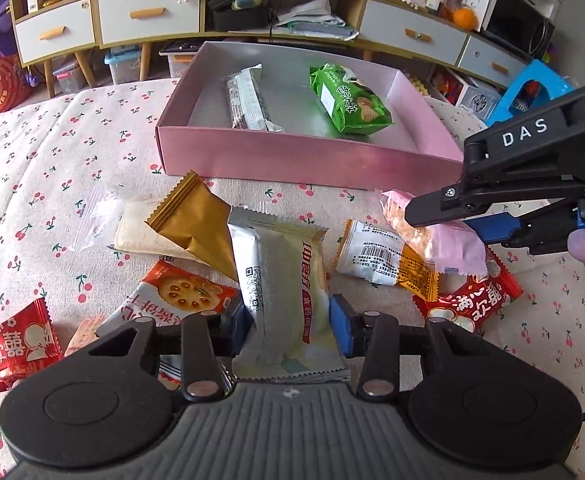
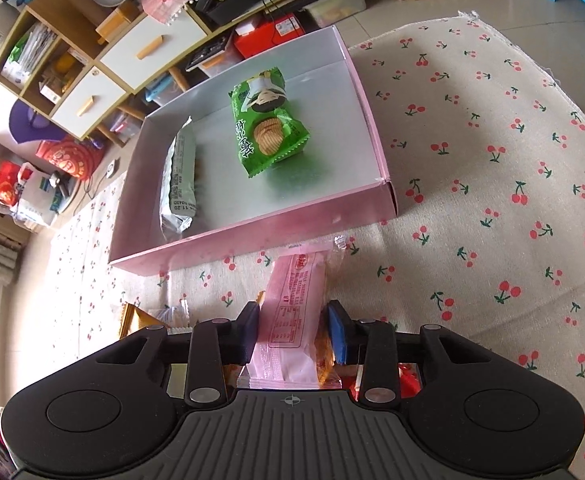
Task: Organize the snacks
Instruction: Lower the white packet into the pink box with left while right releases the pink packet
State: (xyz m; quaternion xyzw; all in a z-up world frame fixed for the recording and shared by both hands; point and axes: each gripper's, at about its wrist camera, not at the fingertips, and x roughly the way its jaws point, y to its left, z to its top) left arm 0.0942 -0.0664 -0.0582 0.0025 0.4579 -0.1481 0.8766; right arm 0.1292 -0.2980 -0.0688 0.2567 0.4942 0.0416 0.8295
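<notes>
A pink box point(image 1: 292, 160) with a silver inside sits on the cherry-print cloth and holds a green chip bag point(image 1: 348, 100) and a silver-white packet point(image 1: 248, 100); both also show in the right wrist view, the green bag point(image 2: 268, 120) and the silver packet point(image 2: 180, 184) inside the box point(image 2: 252, 232). My left gripper point(image 1: 290, 322) is shut on a pale yellow snack packet point(image 1: 292, 284). My right gripper point(image 2: 294, 332) is shut on a pink snack packet point(image 2: 292, 312), in front of the box's near wall. The right gripper point(image 1: 452, 216) also shows in the left wrist view over the pink packet point(image 1: 440, 236).
Loose snacks lie on the cloth: a gold packet point(image 1: 196, 220), a clear-wrapped biscuit point(image 1: 132, 224), red packets point(image 1: 12, 344) point(image 1: 472, 300), a red cracker packet point(image 1: 176, 296), a white-orange packet point(image 1: 376, 252). A cabinet point(image 1: 132, 12) and a blue stool point(image 1: 532, 88) stand behind.
</notes>
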